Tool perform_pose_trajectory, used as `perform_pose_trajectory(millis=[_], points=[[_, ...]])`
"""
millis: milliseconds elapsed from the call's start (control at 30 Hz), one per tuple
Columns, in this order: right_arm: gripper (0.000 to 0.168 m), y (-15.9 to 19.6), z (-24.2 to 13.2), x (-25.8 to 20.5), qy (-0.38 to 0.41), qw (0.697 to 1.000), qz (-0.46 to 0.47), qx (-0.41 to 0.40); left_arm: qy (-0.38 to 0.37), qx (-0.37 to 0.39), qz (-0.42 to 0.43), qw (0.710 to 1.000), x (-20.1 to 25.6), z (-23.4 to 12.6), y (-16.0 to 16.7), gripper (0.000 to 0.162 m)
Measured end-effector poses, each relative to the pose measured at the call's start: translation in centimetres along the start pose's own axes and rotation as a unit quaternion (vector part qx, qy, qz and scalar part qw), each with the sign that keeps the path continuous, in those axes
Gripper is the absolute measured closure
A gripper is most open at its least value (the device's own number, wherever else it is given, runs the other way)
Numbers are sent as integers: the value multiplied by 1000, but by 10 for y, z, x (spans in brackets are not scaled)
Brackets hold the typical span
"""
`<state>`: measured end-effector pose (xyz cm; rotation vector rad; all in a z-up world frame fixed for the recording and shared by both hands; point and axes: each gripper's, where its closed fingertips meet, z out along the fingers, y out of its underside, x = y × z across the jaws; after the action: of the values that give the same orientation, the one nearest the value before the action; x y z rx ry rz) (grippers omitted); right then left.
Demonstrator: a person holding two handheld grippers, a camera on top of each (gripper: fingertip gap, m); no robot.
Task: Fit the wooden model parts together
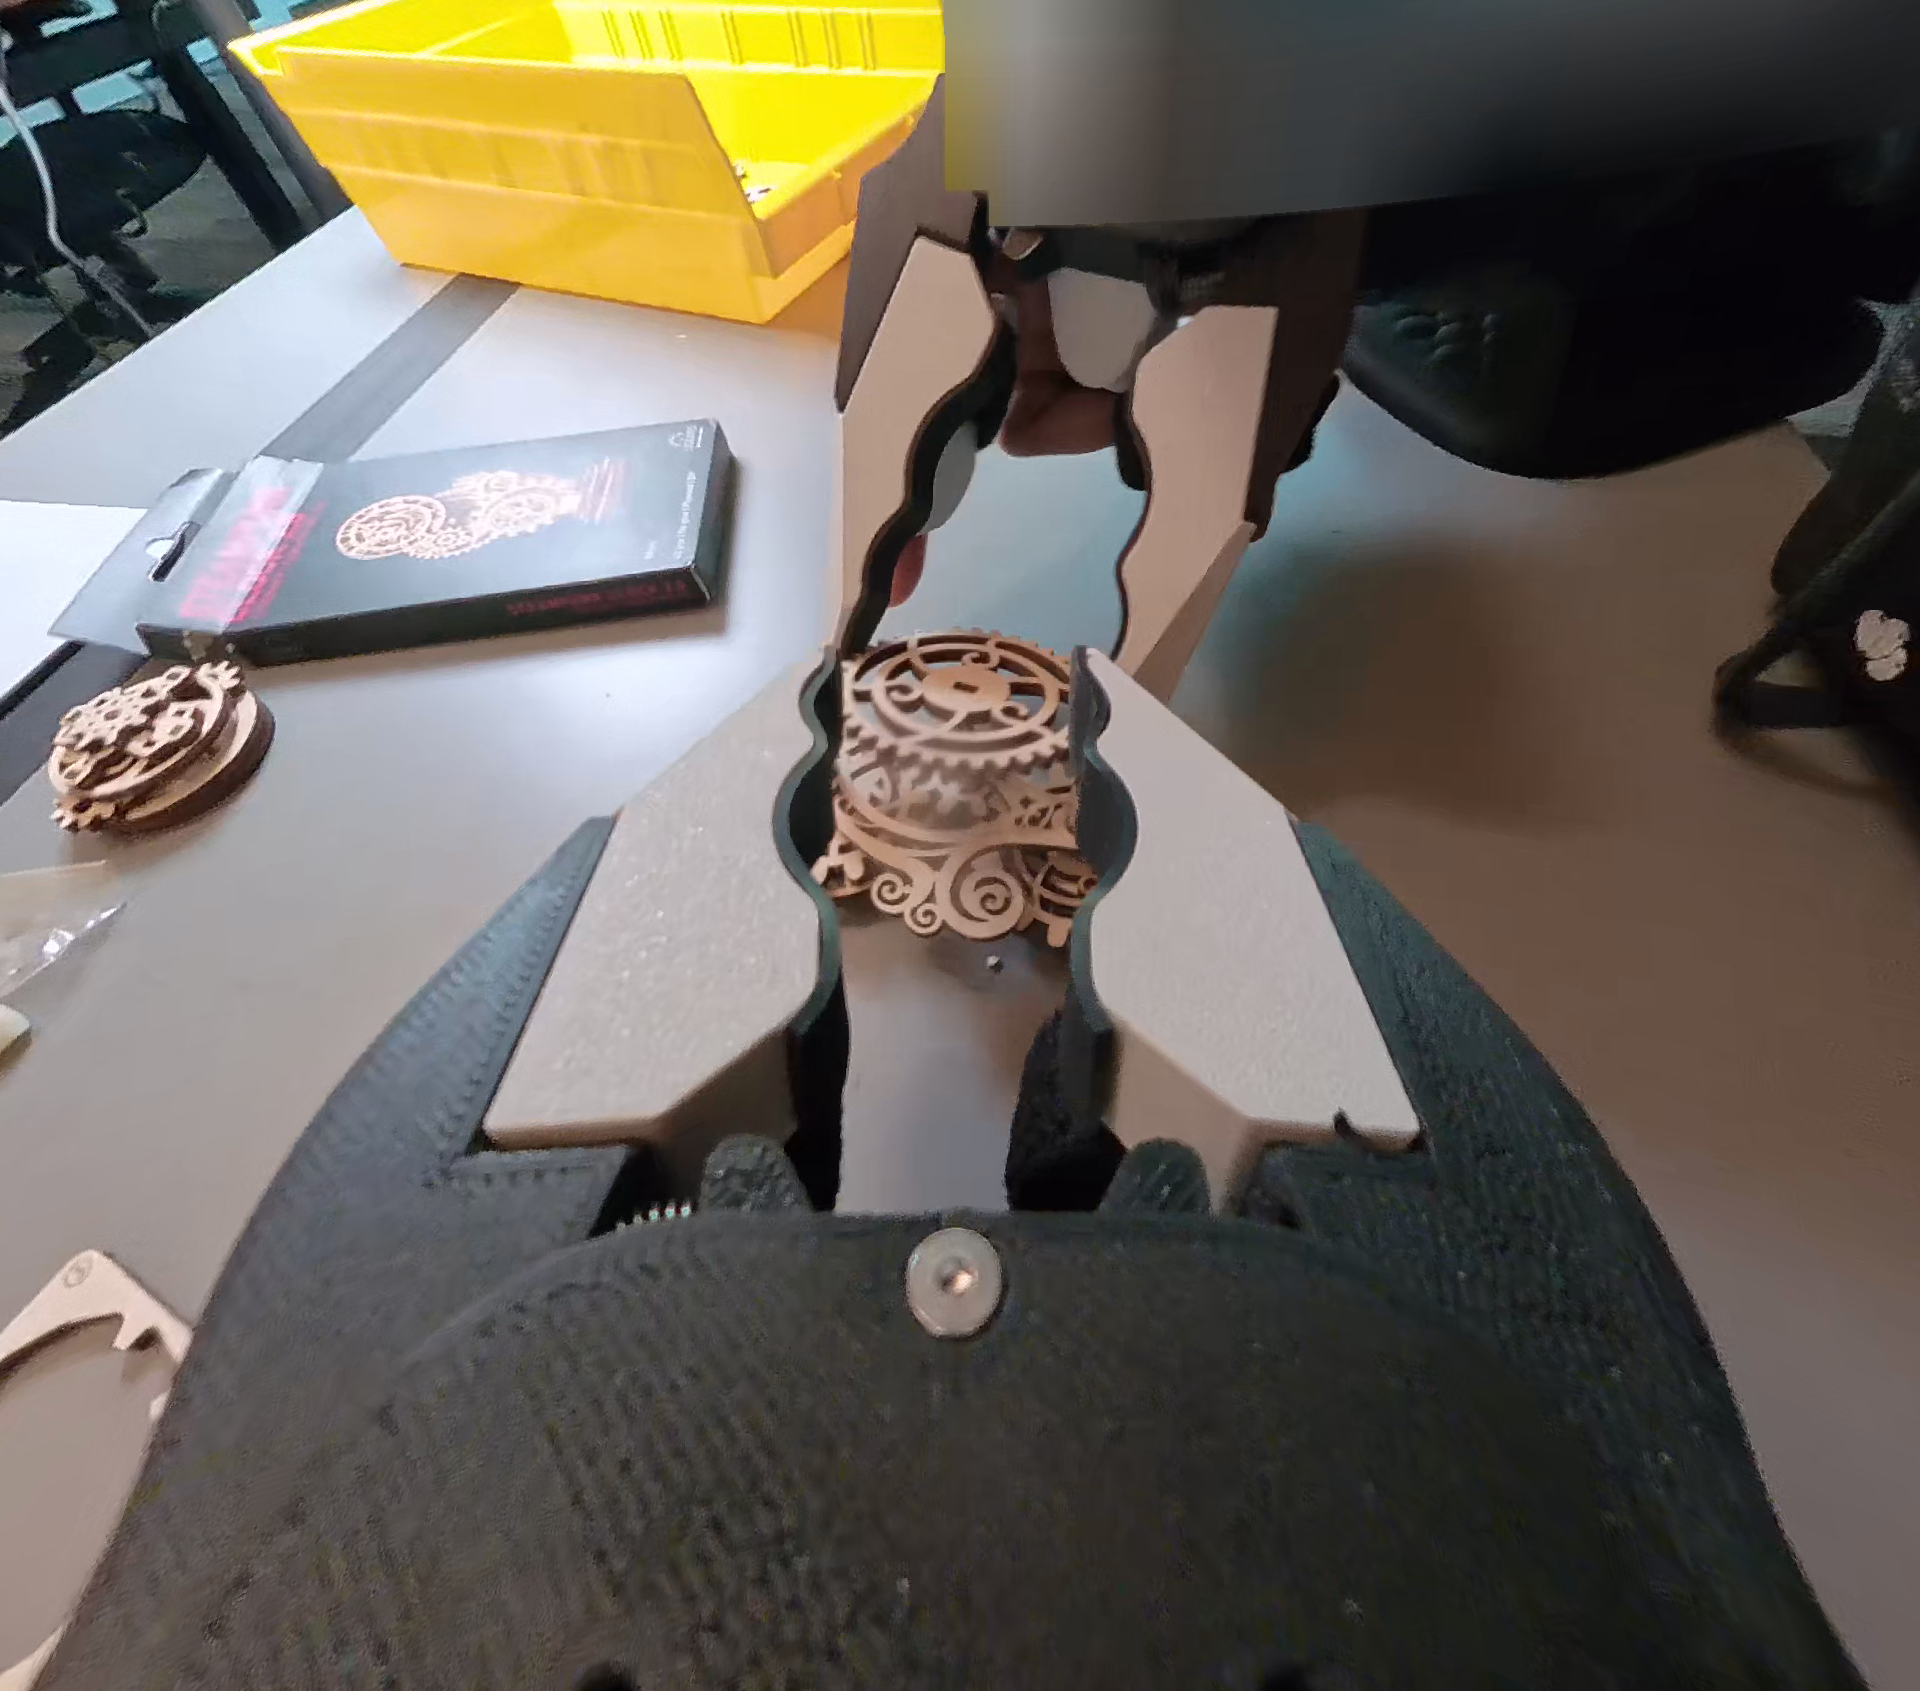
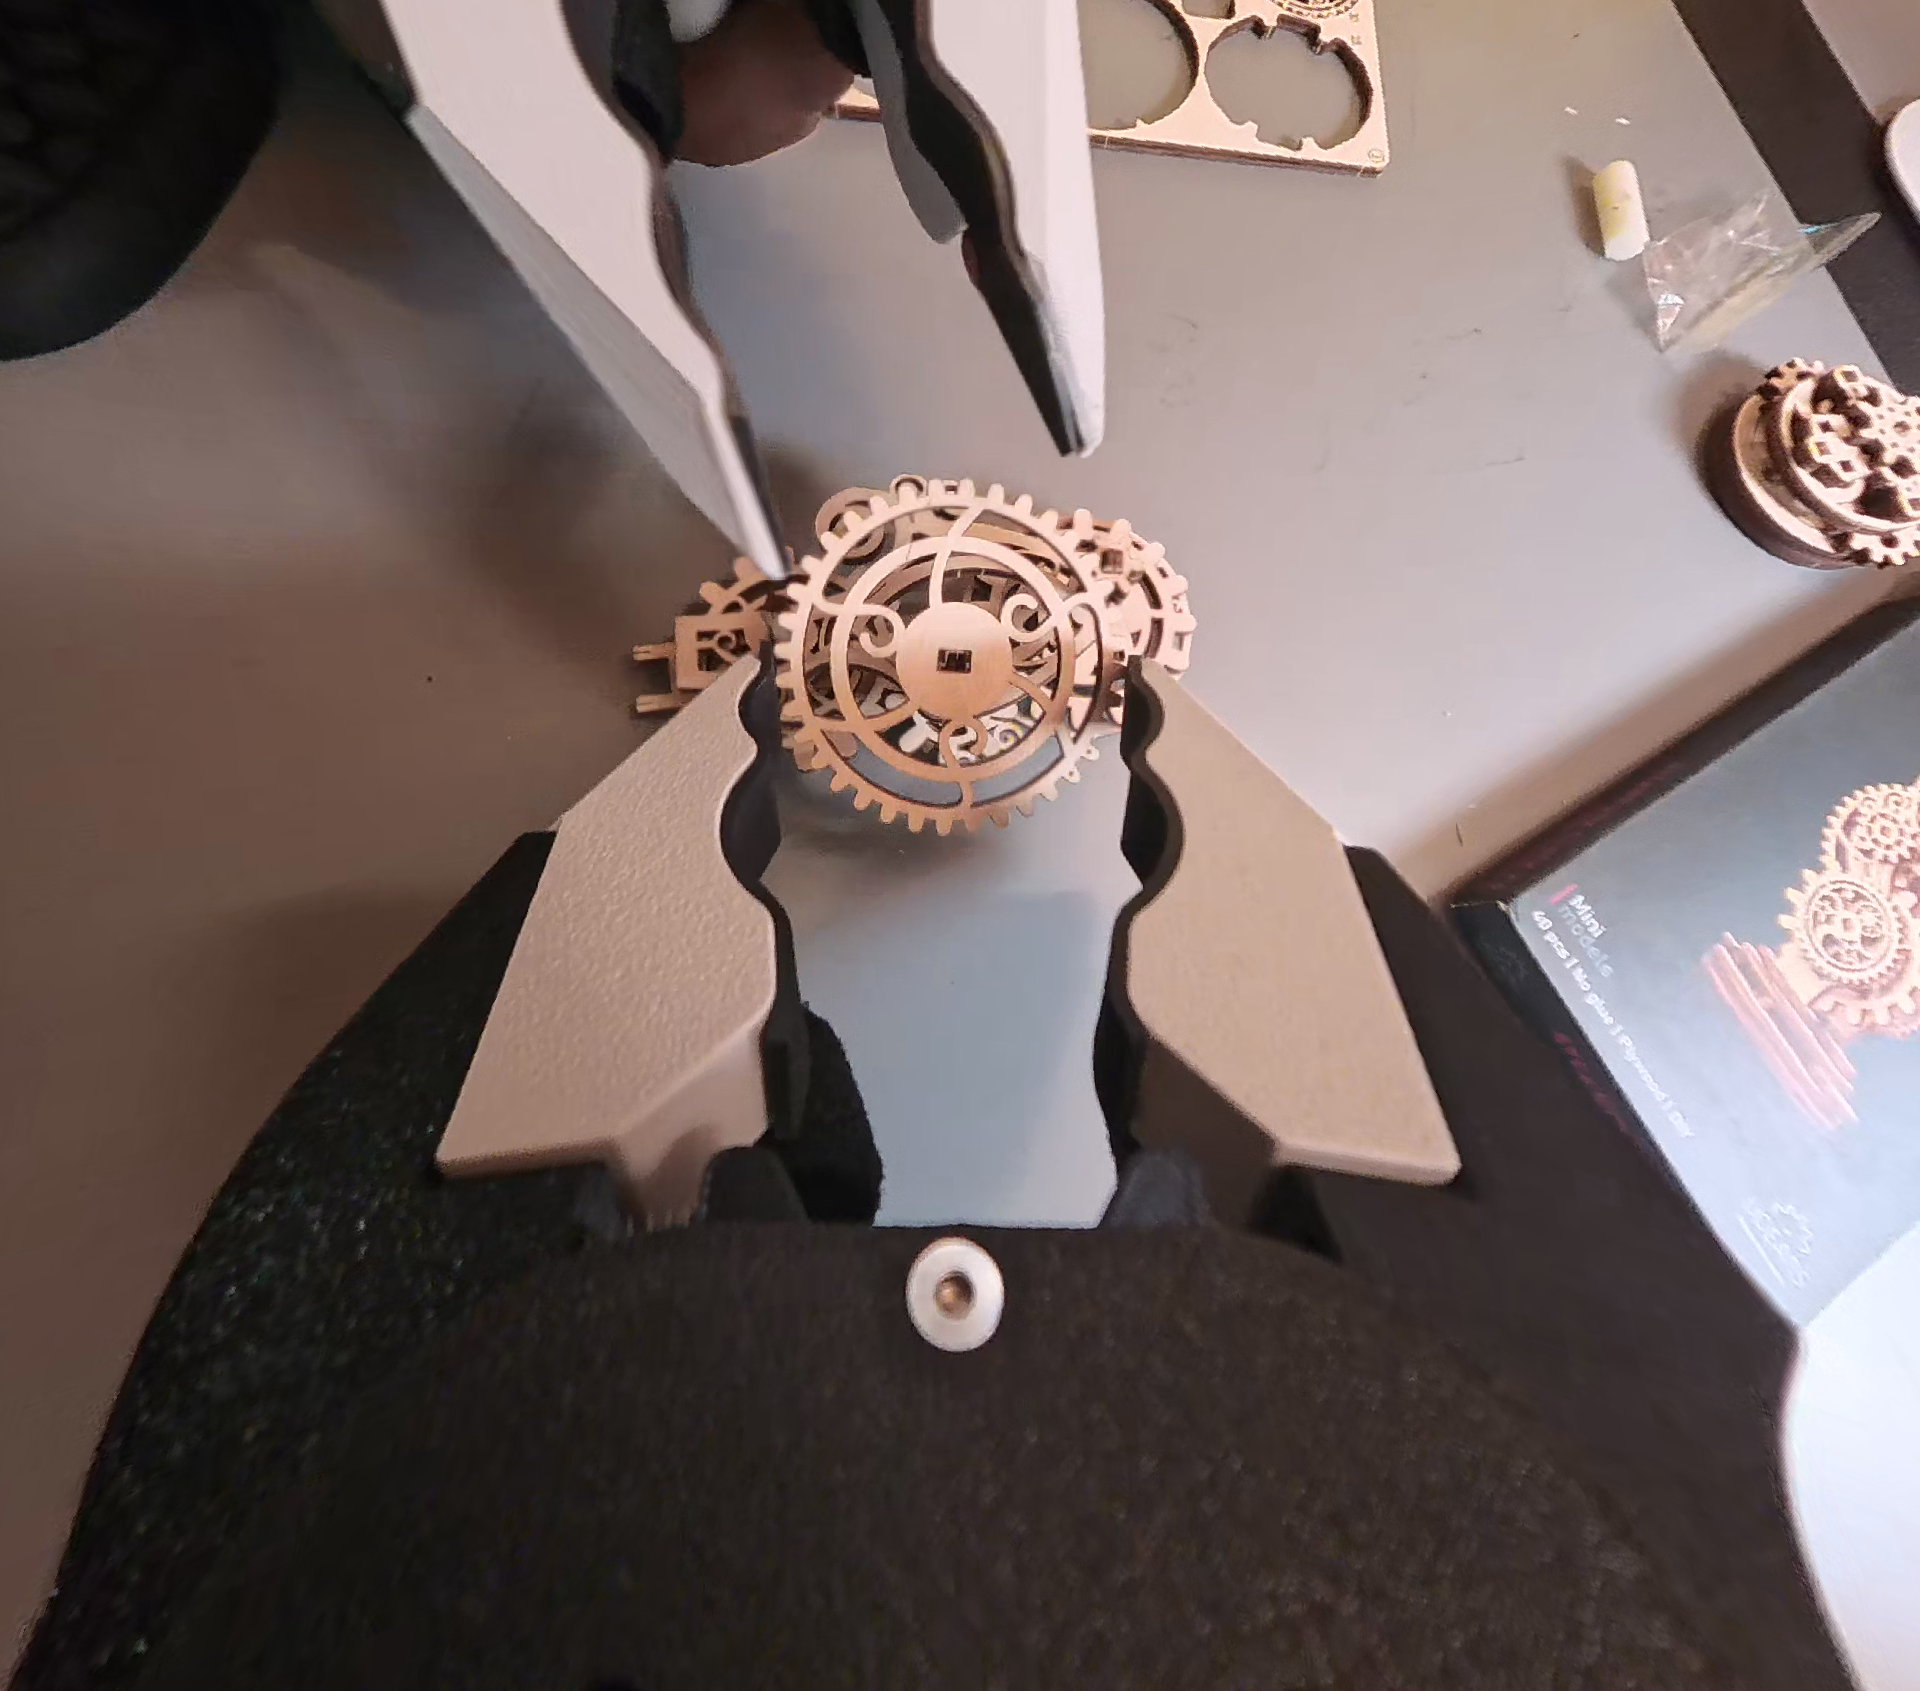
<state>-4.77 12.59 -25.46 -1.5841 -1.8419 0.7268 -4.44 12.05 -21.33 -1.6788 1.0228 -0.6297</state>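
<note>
A wooden gear model (image 1: 956, 768) stands on the grey table, with a large spoked gear wheel (image 2: 940, 665) on top. My left gripper (image 1: 956, 675) has its pads against both sides of the model and looks shut on it. In the right wrist view it comes in from the top (image 2: 920, 509), one tip at the model's left edge. My right gripper (image 2: 945, 680) reaches from the opposite side, its jaws apart, with a small gap on each side of the top wheel. It shows above the model in the left wrist view (image 1: 992, 649).
A yellow bin (image 1: 582, 114) stands at the back. A black box (image 1: 447, 540) and a second wooden gear assembly (image 1: 156, 748) lie to the left. A cut-out plywood sheet (image 2: 1226, 41), a small plastic bag (image 2: 1725, 259) and a white stick (image 2: 1616, 207) lie behind. About 4 cm separates my left fingertips from my right.
</note>
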Motion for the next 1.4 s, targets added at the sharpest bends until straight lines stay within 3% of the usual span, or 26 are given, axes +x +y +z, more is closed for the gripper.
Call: perform_pose_trajectory(millis=[133, 267, 800, 1100, 1400], points=[[104, -2, 1, -2, -1, 1000, -2, 11, 21, -44, -44, 998, 2, 5, 19, 113], [104, -5, 1, -2, -5, 1000, -2, 29, 16, -53, -36, 998, 1, 6, 25, 117], [103, -2, -22, -3, -2, 995, -32, 90, 12, -48, -43, 998, -2, 5, 25, 126], [109, 7, -12, -4, 6, 996, -36, 85, 12, -44, -50, 998, -5, 3, 26, 129], [120, 7, -9, 1, 7, 996, 2, 94, 20, -40, -98, 994, -8, 2, 25, 151]])
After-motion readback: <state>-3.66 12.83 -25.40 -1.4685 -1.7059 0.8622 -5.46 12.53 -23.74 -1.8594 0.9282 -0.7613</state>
